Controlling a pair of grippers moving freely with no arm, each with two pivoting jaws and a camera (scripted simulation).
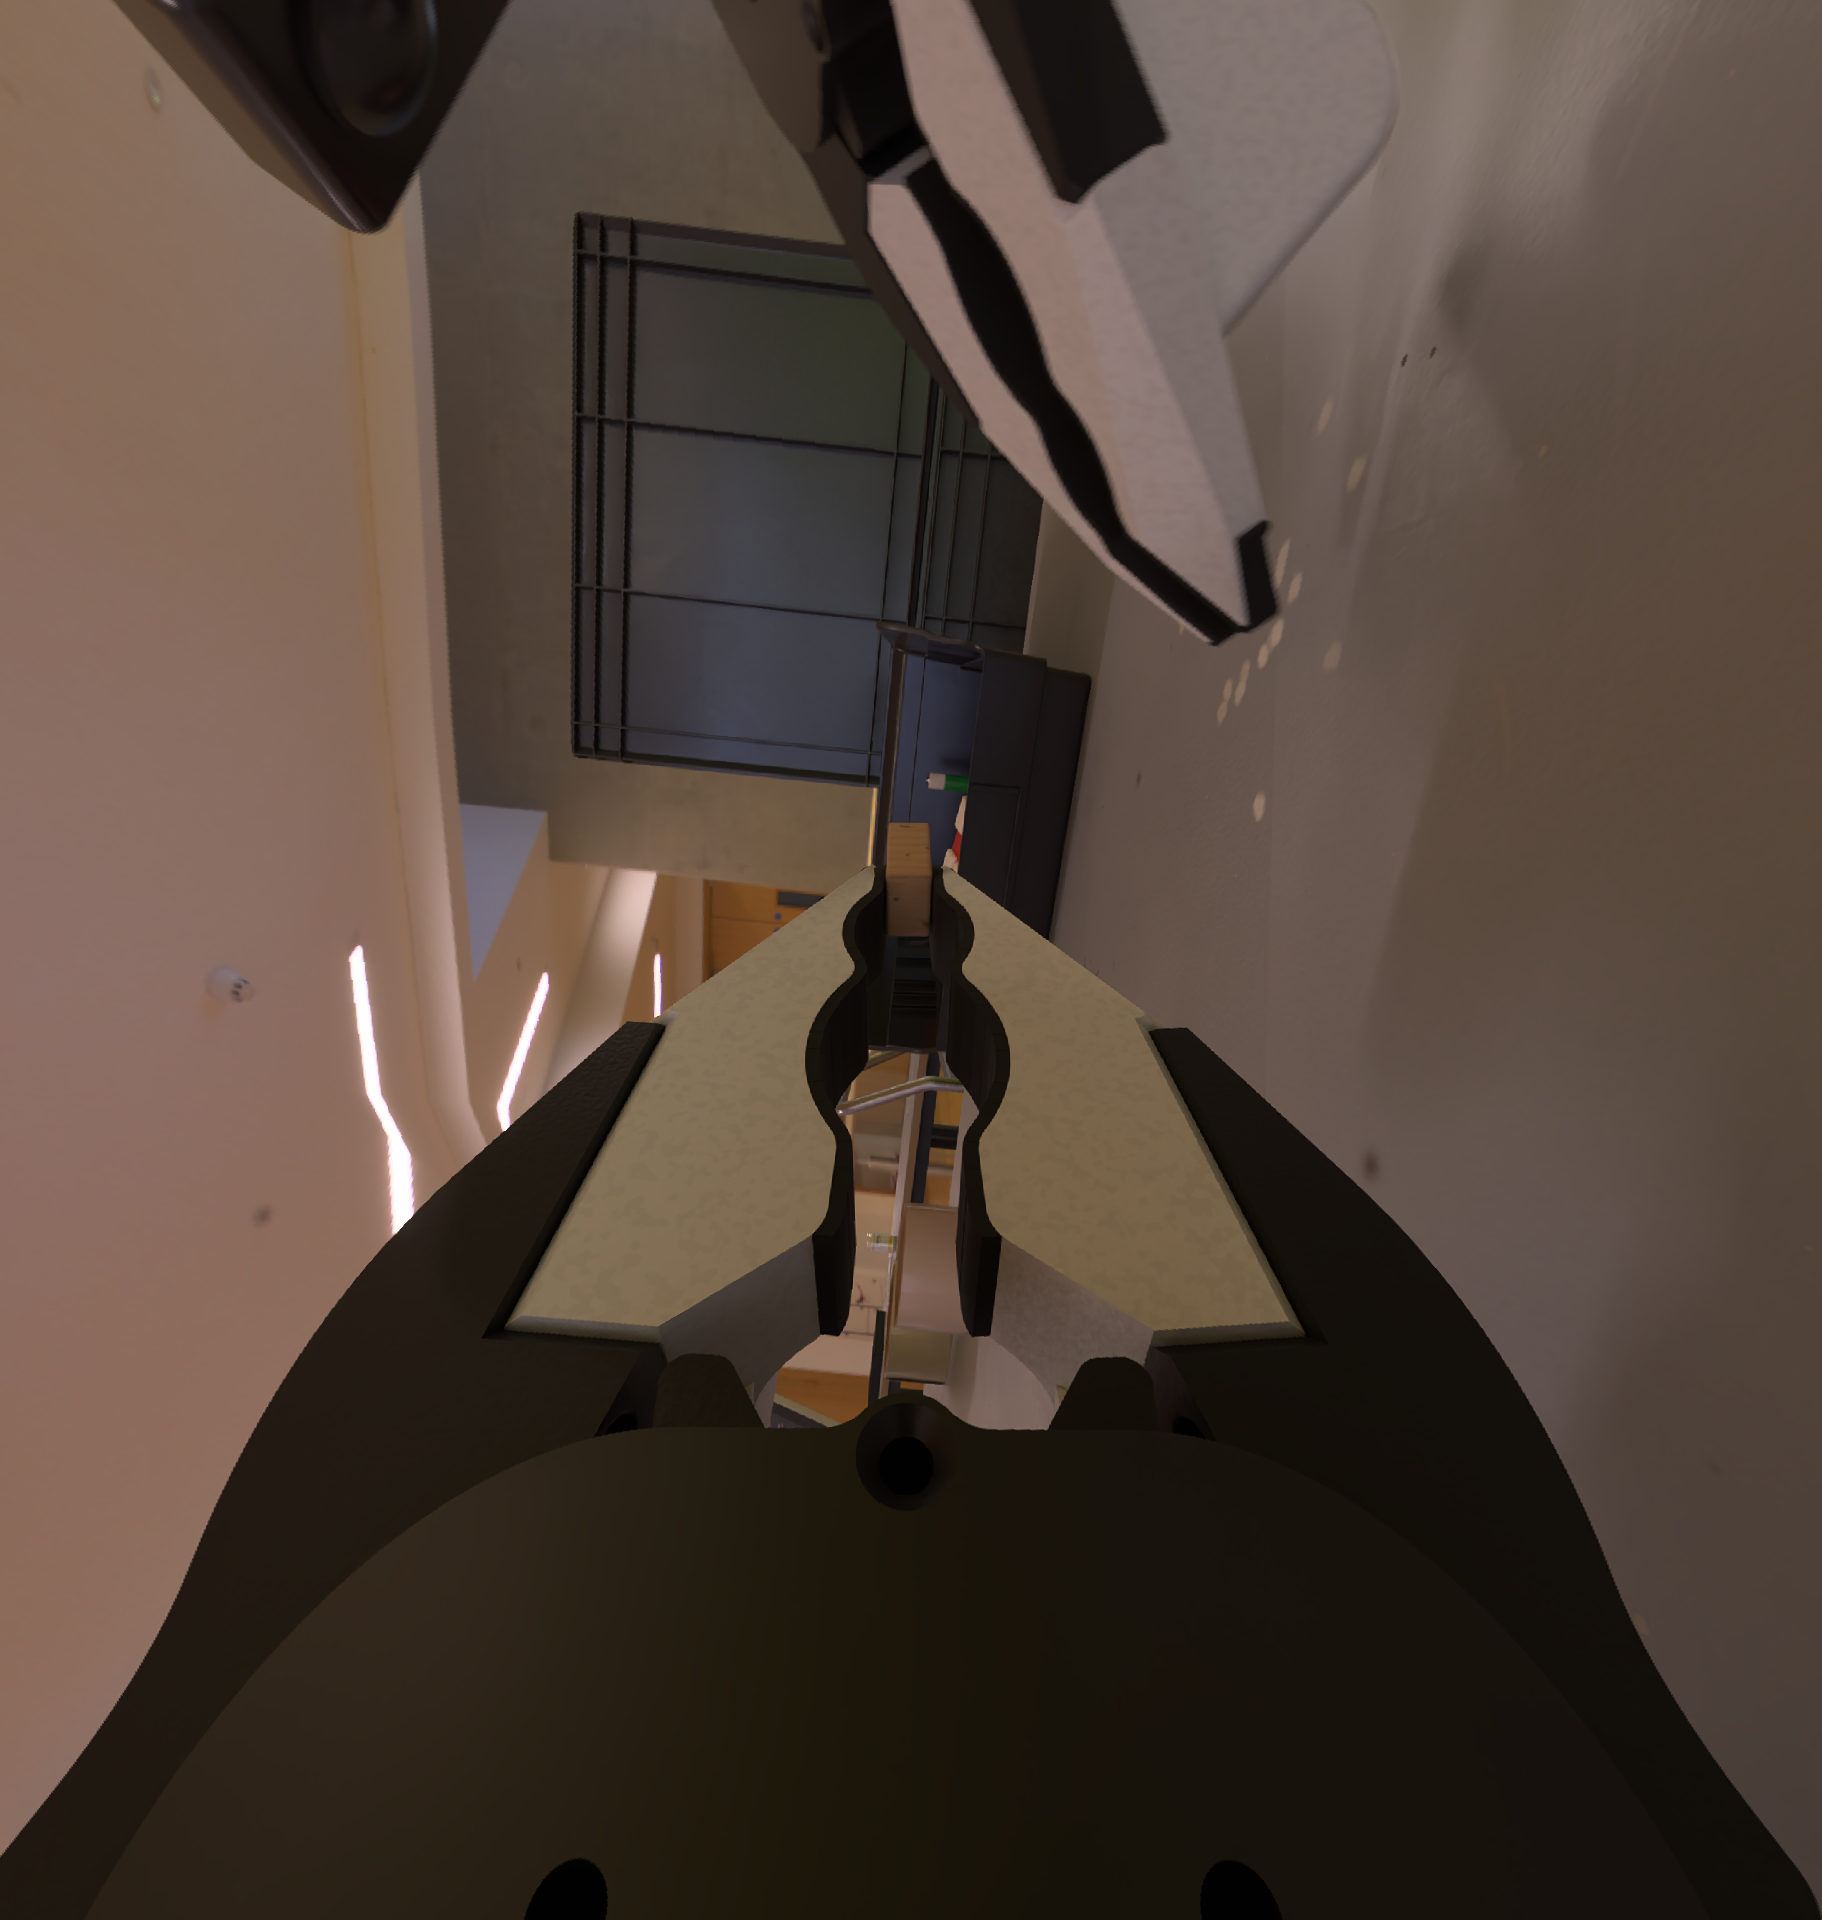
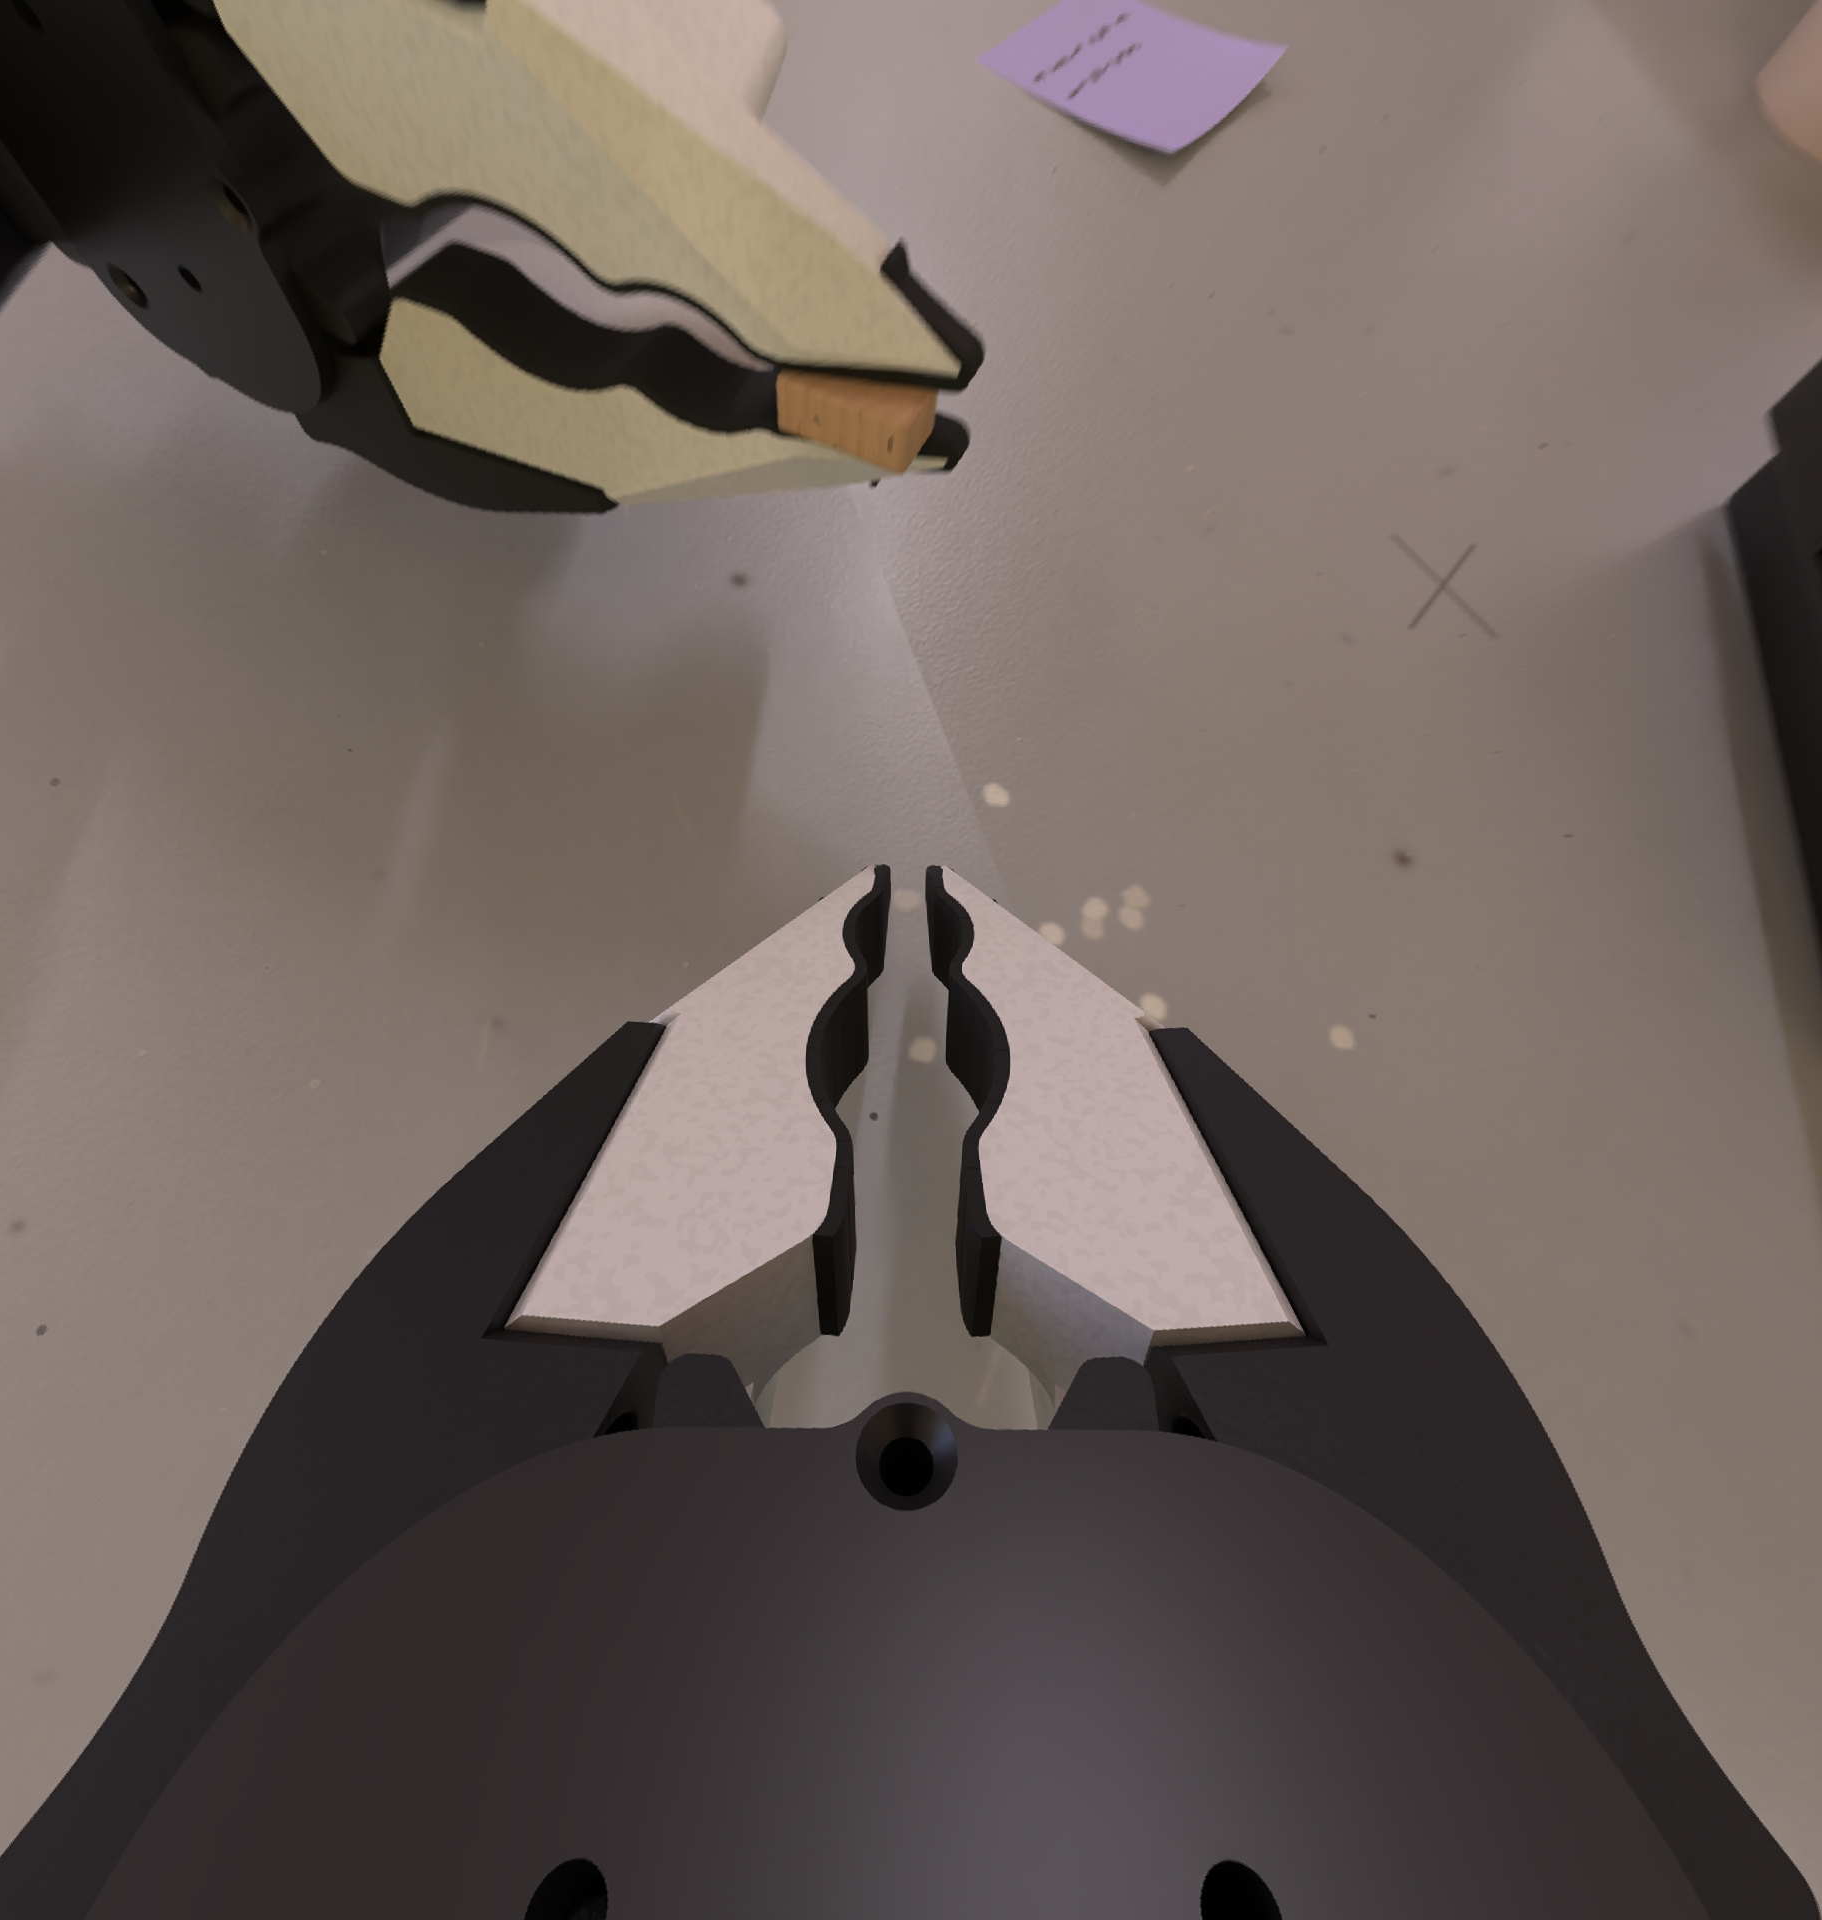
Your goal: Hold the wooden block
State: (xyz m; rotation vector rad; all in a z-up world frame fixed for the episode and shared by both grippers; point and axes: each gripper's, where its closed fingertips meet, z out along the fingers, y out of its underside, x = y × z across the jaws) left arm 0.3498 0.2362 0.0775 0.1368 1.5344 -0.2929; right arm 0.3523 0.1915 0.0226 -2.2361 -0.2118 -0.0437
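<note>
The wooden block (image 1: 909, 852) is a small light-brown piece clamped between the tips of my left gripper (image 1: 907, 878), and its end sticks out past them. In the right wrist view the block (image 2: 855, 421) and the left gripper (image 2: 943, 400) hang at the upper left, above the grey table (image 2: 367, 831). My right gripper (image 2: 907, 878) is empty, with only a narrow slit between its jaws, and points down at the table a short way from the block. It also shows in the left wrist view (image 1: 1245, 592), at the top.
A purple sticky note (image 2: 1135, 68) lies at the far side of the table. A pencilled cross (image 2: 1447, 587) marks the surface to the right. A dark box (image 2: 1811, 675) stands at the right edge. Pale specks (image 2: 1104, 914) are scattered near my right fingertips.
</note>
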